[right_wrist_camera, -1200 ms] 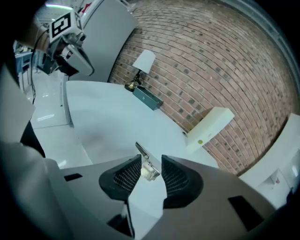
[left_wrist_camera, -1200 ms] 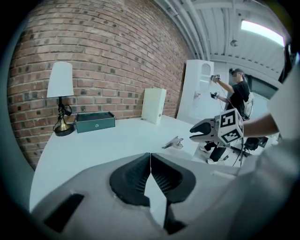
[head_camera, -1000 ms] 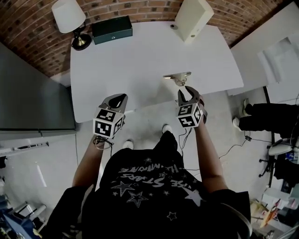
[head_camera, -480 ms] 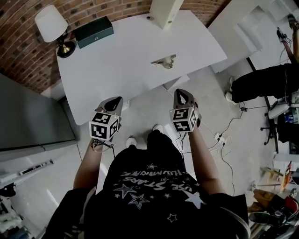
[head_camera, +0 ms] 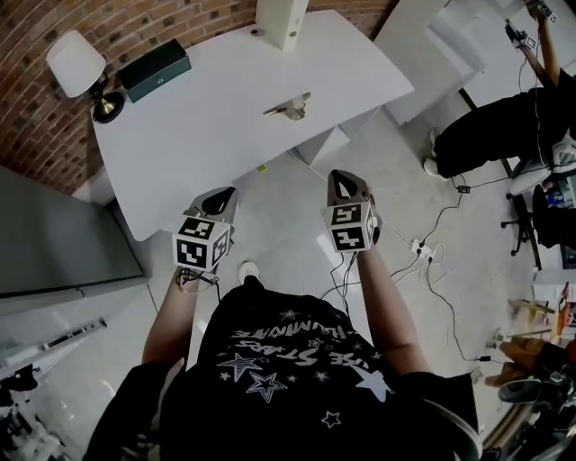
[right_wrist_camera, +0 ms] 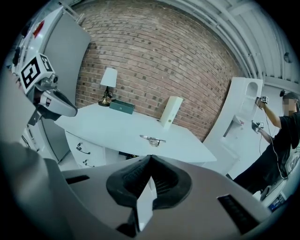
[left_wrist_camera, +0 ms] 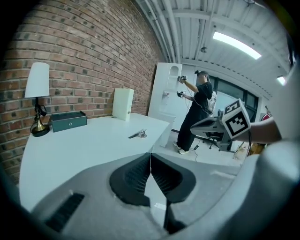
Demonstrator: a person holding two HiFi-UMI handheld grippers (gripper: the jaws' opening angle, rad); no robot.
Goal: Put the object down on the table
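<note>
A small metal object [head_camera: 288, 107] lies on the white table [head_camera: 207, 135], near its front edge; it also shows in the left gripper view [left_wrist_camera: 138, 134] and the right gripper view [right_wrist_camera: 152, 139]. Both grippers hang over the floor, well back from the table. My left gripper [head_camera: 222, 196] is shut with nothing between its jaws. My right gripper [head_camera: 345, 183] is shut and empty too, its jaws [right_wrist_camera: 150, 159] meeting tip to tip.
On the table's far side stand a lamp [head_camera: 79, 68], a dark green box [head_camera: 155, 68] and a white upright box [head_camera: 281, 20]. A brick wall runs behind. Another person [head_camera: 504, 117] stands at the right. Cables [head_camera: 423, 261] lie on the floor.
My right gripper let go of the metal object on the table and closed empty. Both grippers have drawn back from the table over the floor; the view has shifted away.
</note>
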